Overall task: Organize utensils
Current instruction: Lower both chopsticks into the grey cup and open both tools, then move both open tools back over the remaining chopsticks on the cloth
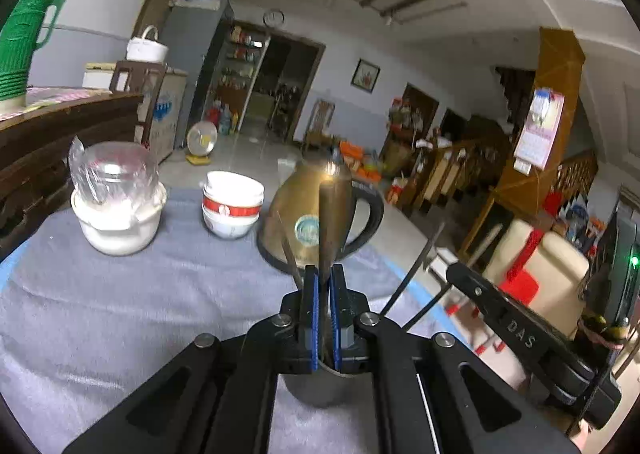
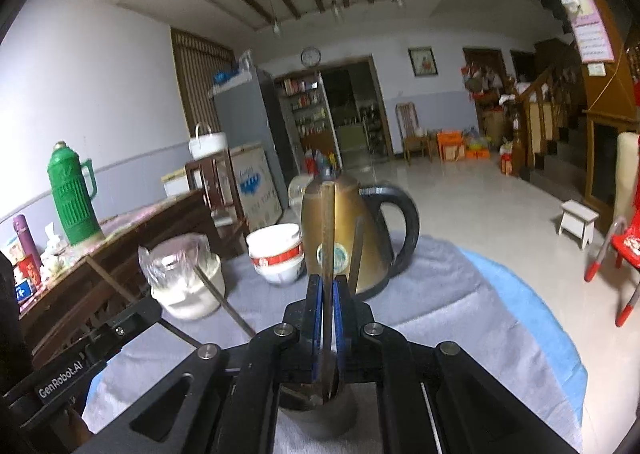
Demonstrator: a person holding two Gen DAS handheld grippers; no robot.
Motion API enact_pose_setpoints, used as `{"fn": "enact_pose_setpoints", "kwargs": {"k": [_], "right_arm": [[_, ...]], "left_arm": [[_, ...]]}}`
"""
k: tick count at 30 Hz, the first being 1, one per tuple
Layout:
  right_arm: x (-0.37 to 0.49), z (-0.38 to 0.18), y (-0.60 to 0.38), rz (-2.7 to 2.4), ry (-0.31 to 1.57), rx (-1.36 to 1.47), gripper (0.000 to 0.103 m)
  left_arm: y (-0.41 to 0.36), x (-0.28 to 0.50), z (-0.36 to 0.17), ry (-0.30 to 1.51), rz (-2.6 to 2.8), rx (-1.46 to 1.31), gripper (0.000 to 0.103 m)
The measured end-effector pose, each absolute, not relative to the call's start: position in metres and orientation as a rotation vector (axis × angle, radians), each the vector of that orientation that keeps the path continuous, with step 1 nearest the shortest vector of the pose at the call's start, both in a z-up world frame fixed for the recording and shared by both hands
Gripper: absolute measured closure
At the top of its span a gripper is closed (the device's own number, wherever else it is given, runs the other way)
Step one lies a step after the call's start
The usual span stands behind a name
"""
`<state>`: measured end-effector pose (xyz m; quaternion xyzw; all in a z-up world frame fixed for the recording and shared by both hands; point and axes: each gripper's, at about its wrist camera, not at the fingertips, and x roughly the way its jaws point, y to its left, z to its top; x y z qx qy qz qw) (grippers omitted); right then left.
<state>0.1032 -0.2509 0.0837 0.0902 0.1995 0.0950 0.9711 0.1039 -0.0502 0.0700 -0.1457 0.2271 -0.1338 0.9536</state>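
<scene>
Grey cloth (image 1: 120,294) over blue table edge (image 2: 532,294). Brass-gold kettle (image 2: 344,214), black handle. White bowls (image 1: 232,210), red band. Green flask (image 2: 72,202), ribbed pattern. Black gripper frames, blue pads (image 1: 315,306). Red chair (image 2: 624,250).

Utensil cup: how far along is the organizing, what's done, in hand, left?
Done: a metal cup on the grey cloth already holds other utensils. In hand: the left gripper is shut on a spoon handle, the right gripper on a flat utensil, both over the cup. Left: releasing them; no loose utensils are visible.
</scene>
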Motion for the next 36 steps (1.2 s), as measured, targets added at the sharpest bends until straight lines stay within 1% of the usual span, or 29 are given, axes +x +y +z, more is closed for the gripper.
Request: {"fn": "enact_pose_setpoints", "kwargs": {"k": [1,2,3,4,5,6,7,8,9,10,12,14,17,22,27,33,36], "right_arm": [[0.106,0.084,-0.249,0.185,0.42,0.176,0.095],[0.108,0.085,-0.249,0.176,0.435,0.169,0.093],[0.108,0.088,-0.25,0.165,0.445,0.164,0.091],[0.104,0.094,-0.252,0.156,0.438,0.164,0.086],[0.098,0.099,-0.255,0.142,0.42,0.166,0.076],[0.091,0.105,-0.258,0.126,0.396,0.17,0.07],[0.082,0.112,-0.262,0.11,0.364,0.18,0.044],[0.074,0.118,-0.265,0.102,0.337,0.19,0.02],[0.061,0.124,-0.269,0.091,0.294,0.198,0.019],[0.051,0.128,-0.27,0.081,0.27,0.196,0.019],[0.035,0.133,-0.271,0.075,0.258,0.199,0.019],[0.018,0.131,-0.271,0.085,0.256,0.204,0.019],[-0.001,0.113,-0.262,0.098,0.295,0.187,0.019],[-0.01,0.055,-0.245,0.118,0.468,0.176,0.019],[-0.017,-0.003,-0.227,0.143,0.643,0.142,0.019],[-0.017,-0.051,-0.215,0.164,0.839,0.128,0.019],[-0.017,-0.06,-0.216,0.165,0.877,0.126,0.019]], "left_arm": [[-0.05,0.103,0.071,0.469,-0.276,-0.291,0.078],[-0.047,0.1,0.075,0.464,-0.278,-0.295,0.069],[-0.044,0.096,0.078,0.448,-0.277,-0.305,0.056],[-0.037,0.088,0.085,0.414,-0.272,-0.32,0.05],[-0.033,0.083,0.09,0.389,-0.266,-0.328,0.048],[-0.024,0.073,0.1,0.354,-0.246,-0.333,0.041],[-0.018,0.067,0.106,0.337,-0.231,-0.334,0.035],[-0.011,0.06,0.111,0.315,-0.215,-0.337,0.034],[-0.003,0.051,0.115,0.29,-0.197,-0.345,0.031],[0.007,0.041,0.119,0.27,-0.173,-0.355,0.026],[0.023,0.024,0.119,0.256,-0.128,-0.366,0.02],[0.034,0.016,0.115,0.264,-0.095,-0.359,0.019],[0.047,0.004,0.094,0.324,-0.043,-0.32,0.019],[0.058,-0.003,0.035,0.536,0.034,-0.26,0.018],[0.059,-0.006,-0.012,0.704,0.081,-0.221,0.018],[0.063,0.001,-0.044,0.837,0.123,-0.208,0.018],[0.064,0.002,-0.053,0.874,0.139,-0.207,0.018]]}}
